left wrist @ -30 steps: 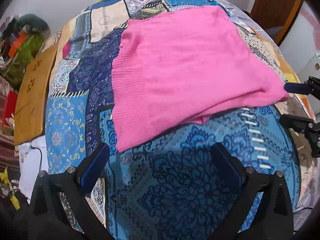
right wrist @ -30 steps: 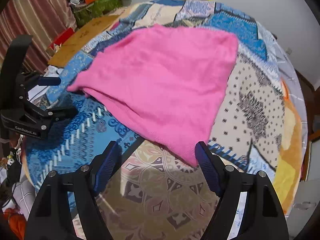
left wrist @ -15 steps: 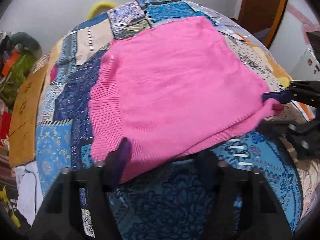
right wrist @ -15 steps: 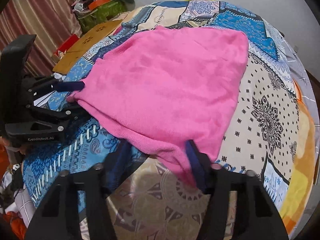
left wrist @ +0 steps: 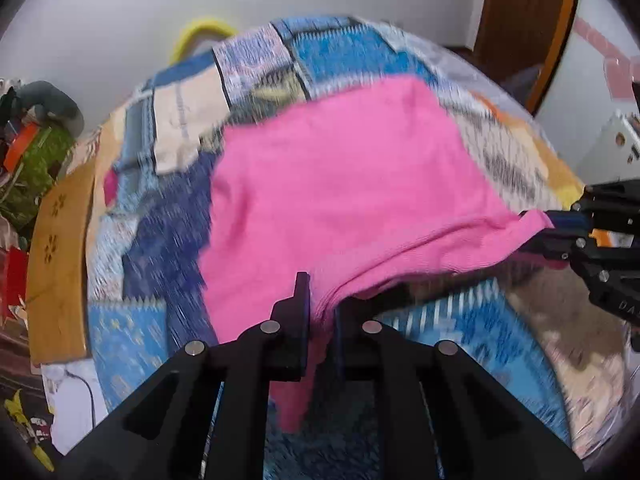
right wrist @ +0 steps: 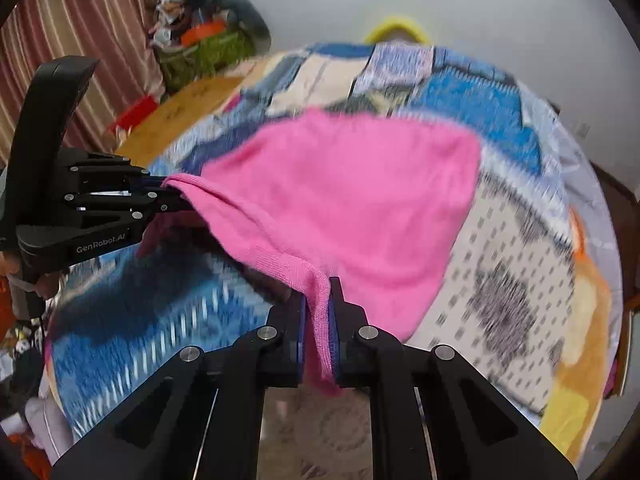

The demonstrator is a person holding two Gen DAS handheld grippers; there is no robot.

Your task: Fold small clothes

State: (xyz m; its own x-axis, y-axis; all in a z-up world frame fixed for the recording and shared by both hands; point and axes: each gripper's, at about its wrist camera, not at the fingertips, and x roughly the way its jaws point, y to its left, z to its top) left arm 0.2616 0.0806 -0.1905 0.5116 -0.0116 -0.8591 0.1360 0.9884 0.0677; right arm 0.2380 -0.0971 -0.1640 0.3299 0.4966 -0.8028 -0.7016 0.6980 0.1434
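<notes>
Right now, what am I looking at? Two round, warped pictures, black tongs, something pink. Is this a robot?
No robot: a person holds a two-finger gripper in each hand, each with a fisheye camera looking along its fingers. One picture comes from the left gripper, the other from the right gripper. Each is shut on a near corner of a pink knitted garment, lifting that edge off the patchwork bedspread; the far part seems to rest on it. Each camera also sees the other gripper at the side.

bedspread (right wrist: 520, 240) open right | clutter pile (right wrist: 208, 40) far left
</notes>
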